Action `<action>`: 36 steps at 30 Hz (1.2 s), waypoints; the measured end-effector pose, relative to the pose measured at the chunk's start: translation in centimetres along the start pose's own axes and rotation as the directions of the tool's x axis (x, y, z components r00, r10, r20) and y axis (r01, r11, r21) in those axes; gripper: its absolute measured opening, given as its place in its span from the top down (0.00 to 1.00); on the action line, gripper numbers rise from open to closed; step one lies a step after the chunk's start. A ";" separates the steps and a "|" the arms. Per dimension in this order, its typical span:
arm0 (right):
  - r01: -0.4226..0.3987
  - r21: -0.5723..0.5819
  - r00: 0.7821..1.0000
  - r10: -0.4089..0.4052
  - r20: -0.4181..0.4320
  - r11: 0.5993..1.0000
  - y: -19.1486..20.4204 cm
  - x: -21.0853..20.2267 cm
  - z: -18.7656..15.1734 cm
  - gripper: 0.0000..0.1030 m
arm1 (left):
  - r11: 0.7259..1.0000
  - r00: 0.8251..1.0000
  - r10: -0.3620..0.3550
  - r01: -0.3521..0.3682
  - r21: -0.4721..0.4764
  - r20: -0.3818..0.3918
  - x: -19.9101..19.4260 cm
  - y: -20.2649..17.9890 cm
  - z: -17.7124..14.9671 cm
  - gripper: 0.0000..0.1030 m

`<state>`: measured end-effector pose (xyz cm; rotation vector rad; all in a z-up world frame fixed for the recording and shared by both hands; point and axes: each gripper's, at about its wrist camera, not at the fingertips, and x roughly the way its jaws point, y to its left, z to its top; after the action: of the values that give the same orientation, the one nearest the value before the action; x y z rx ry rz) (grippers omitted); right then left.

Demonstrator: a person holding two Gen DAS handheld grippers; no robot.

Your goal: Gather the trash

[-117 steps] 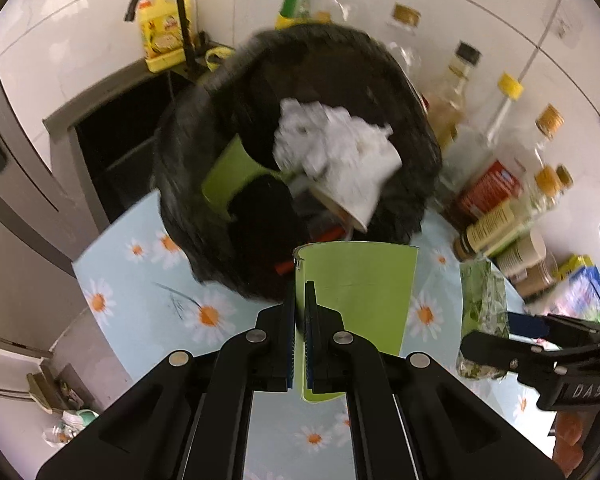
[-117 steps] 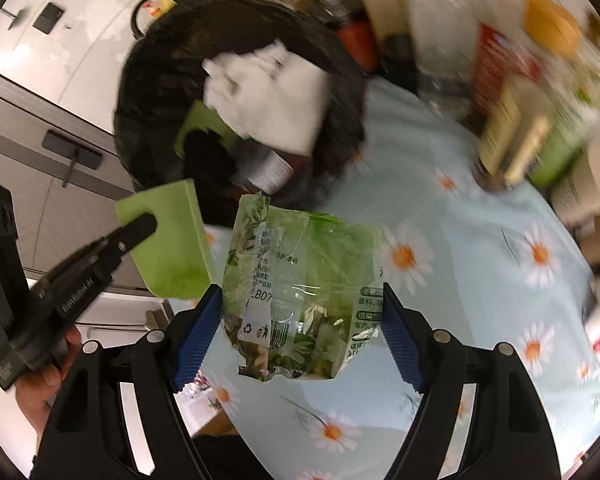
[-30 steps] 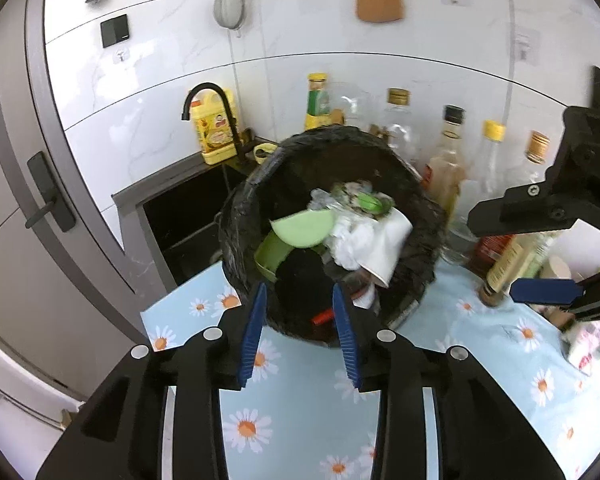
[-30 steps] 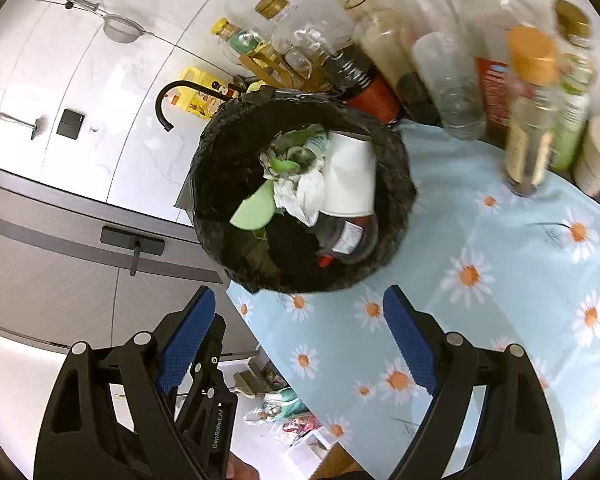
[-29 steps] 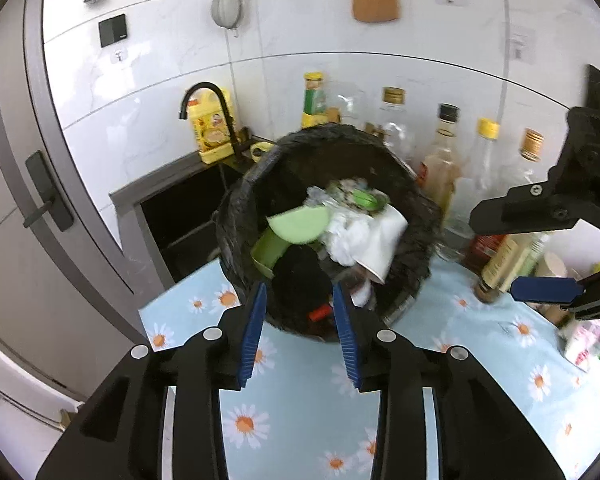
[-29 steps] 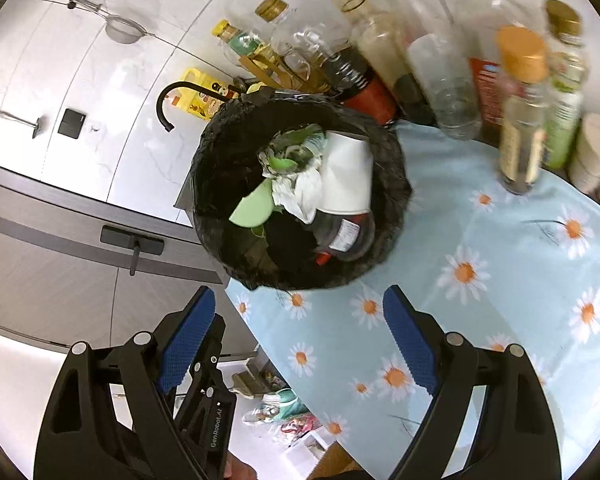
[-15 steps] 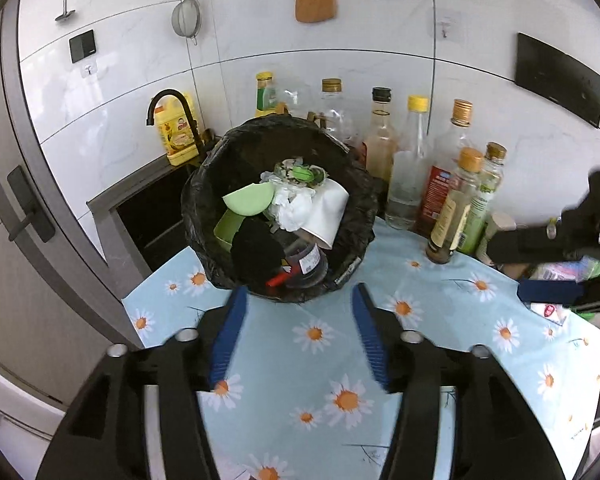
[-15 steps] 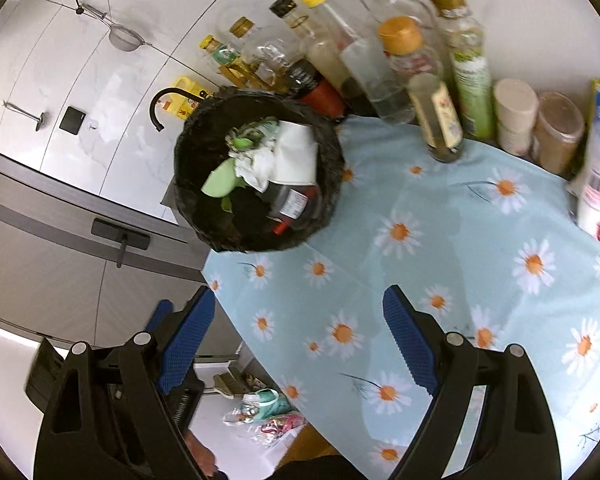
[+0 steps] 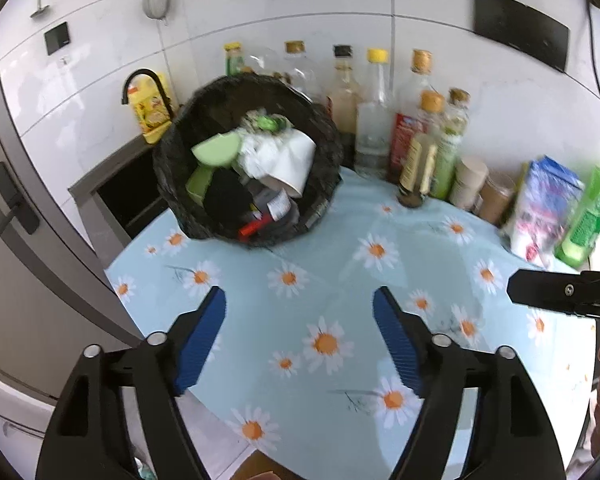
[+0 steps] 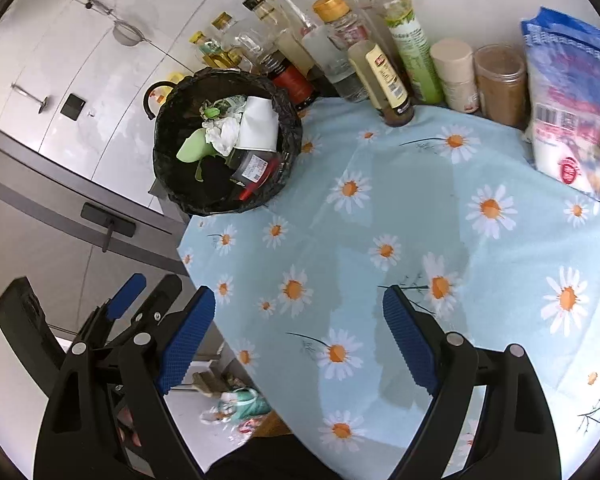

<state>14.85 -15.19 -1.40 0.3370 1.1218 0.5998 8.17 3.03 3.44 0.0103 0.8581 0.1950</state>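
A black-lined trash bin stands at the far left corner of the daisy tablecloth. It is full: a white paper cup, crumpled tissue, green scraps and a small bottle. The right wrist view shows the same trash bin at upper left. My left gripper hovers over the cloth short of the bin, its jaws opening with nothing between them. My right gripper is open over the cloth, its jaws wide and still opening slightly, also with nothing in them. One right finger pokes in from the right edge.
A row of sauce bottles and jars lines the tiled wall. A blue-white bag and a green carton stand at the right. A sink with a black faucet lies behind the bin. The table's edge drops off at left.
Both grippers have drawn back from the bin, which now looks smaller and farther. The left jaws have spread much wider. More of the cloth and the packages at right have come into view.
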 end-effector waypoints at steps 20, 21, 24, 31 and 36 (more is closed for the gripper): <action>0.179 -0.042 0.971 -0.170 0.167 0.983 -1.7 -2.7 -5.9 0.05 | 0.987 0.984 -0.145 0.151 0.058 -0.102 1.1 -1.0 -3.6 0.06; 0.184 -0.038 0.971 -0.175 0.165 0.982 -1.9 -2.6 -6.1 0.05 | 0.986 0.984 -0.148 0.155 0.061 -0.101 1.1 -1.1 -3.6 0.06; 0.195 -0.025 0.969 -0.189 0.158 0.981 -2.4 -2.6 -6.9 0.05 | 0.984 0.980 -0.162 0.169 0.059 -0.114 1.3 -1.1 -3.8 0.06; 0.229 -0.039 0.958 -0.218 0.184 0.973 -2.4 -3.0 -8.4 0.05 | 0.980 0.972 -0.174 0.187 0.073 -0.156 1.9 -1.4 -4.6 0.06; 0.254 -0.061 0.955 -0.240 0.176 0.965 -2.3 -2.3 -8.8 0.05 | 0.979 0.966 -0.183 0.196 0.058 -0.183 2.5 -1.4 -5.1 0.06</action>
<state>6.76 -18.85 -4.53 0.1679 0.9560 0.3873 6.13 1.70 -1.88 -0.0188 1.0374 -0.0172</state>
